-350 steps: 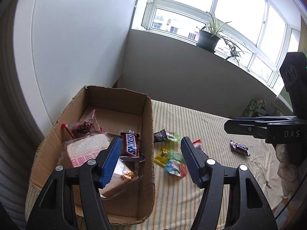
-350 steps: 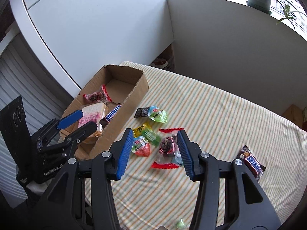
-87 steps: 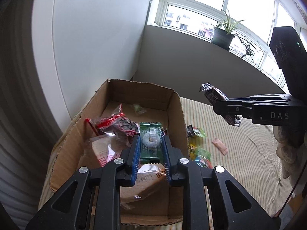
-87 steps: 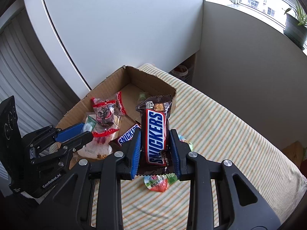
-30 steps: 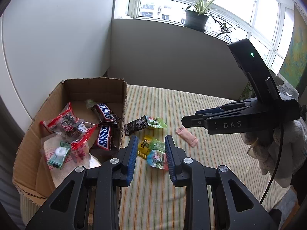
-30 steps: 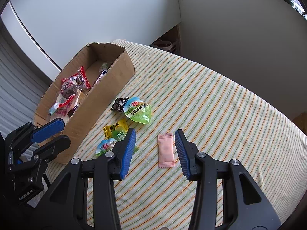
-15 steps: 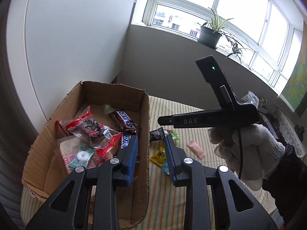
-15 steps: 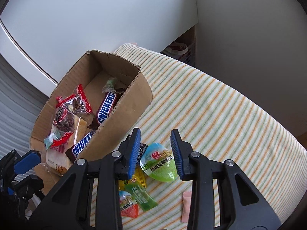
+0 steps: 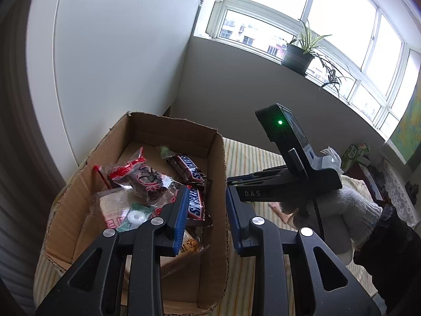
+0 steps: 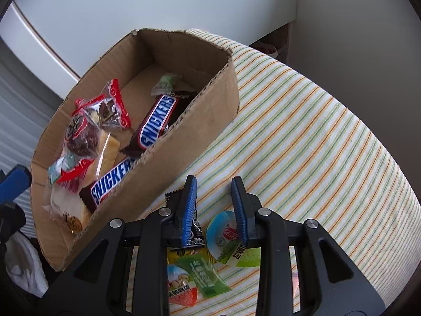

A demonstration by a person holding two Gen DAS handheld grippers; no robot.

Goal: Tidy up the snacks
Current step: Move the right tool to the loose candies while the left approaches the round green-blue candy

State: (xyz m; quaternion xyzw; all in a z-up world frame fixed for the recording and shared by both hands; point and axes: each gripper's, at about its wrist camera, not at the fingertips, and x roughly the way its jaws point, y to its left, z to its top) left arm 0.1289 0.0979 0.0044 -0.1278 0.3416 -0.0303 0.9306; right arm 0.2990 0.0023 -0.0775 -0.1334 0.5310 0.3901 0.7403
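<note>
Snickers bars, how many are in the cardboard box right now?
2. One Snickers bar lies toward the far end of the cardboard box; the other Snickers bar lies nearer, against the right-hand wall. More could be buried under other packets.

Bright bay window (image 9: 310, 23), white wall (image 9: 118, 52)

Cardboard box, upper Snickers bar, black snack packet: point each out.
cardboard box (image 10: 200, 142), right wrist view, outer side wall.
upper Snickers bar (image 10: 157, 122), right wrist view, blue logo.
black snack packet (image 10: 196, 230), right wrist view, lower half.
</note>
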